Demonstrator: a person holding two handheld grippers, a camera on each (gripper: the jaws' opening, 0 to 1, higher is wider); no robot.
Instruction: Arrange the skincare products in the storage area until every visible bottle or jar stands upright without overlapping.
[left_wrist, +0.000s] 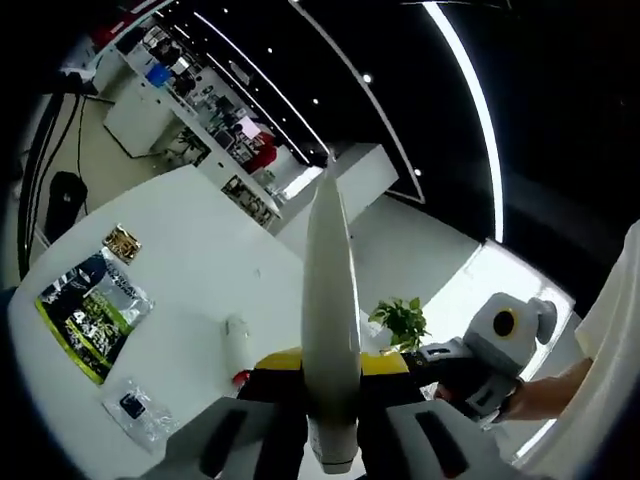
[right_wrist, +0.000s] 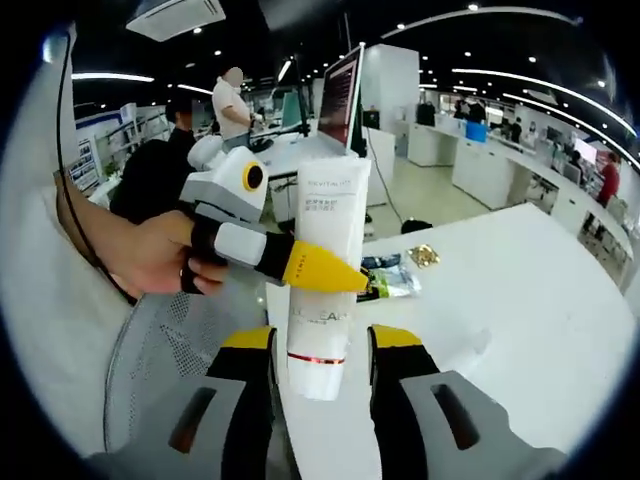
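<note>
Tube (right_wrist: 325, 280) mid-air — left claw (right_wrist: 345, 278) clamped

- The tall white plastic squeeze tube with a flat crimped top (right_wrist: 322, 285) carries faint grey print near that crimped end; it seems to start "REVITAL", though the letters are too small to be sure, and the finer lines under it are too small to read.
- Lower on the tube, just above its thin red band, pale grey capitals ending in "EAR" can be made out; the first letters are hidden.
- Beyond the tube, the dark, green-edged plastic packet (left_wrist: 90, 312) on the white table (left_wrist: 205, 240) bears large white characters, blurred past reading.
</note>
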